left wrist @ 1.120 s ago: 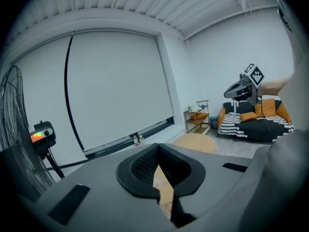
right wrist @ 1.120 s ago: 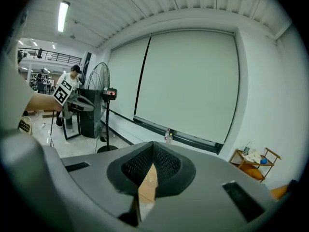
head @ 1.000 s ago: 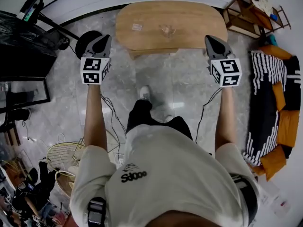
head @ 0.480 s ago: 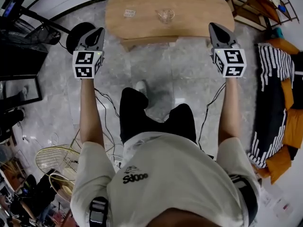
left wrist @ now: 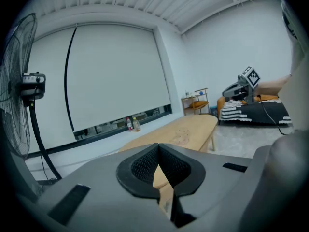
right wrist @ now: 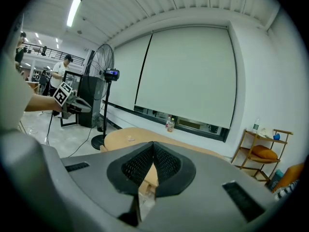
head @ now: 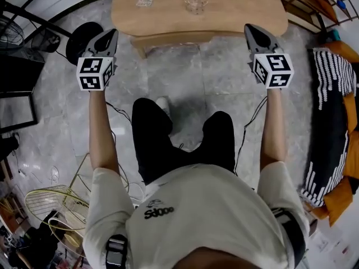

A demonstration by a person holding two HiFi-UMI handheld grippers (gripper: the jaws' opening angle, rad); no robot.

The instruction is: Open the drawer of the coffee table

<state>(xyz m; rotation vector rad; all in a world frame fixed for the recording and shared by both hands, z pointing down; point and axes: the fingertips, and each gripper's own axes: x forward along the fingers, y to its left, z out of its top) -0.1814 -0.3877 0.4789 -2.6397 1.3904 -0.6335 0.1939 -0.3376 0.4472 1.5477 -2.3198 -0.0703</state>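
While the grey left gripper [head: 107, 36] and the grey right gripper [head: 251, 30] are lowered from where they were held a second ago, jaws closed on nothing, the oval light-wood coffee table [head: 241, 10] is faced just ahead, its front drawer [head: 174, 38] seemingly shut and untouched.

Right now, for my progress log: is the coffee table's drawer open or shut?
Shut: the drawer front sits tucked under the edge of the coffee table, not pulled out.
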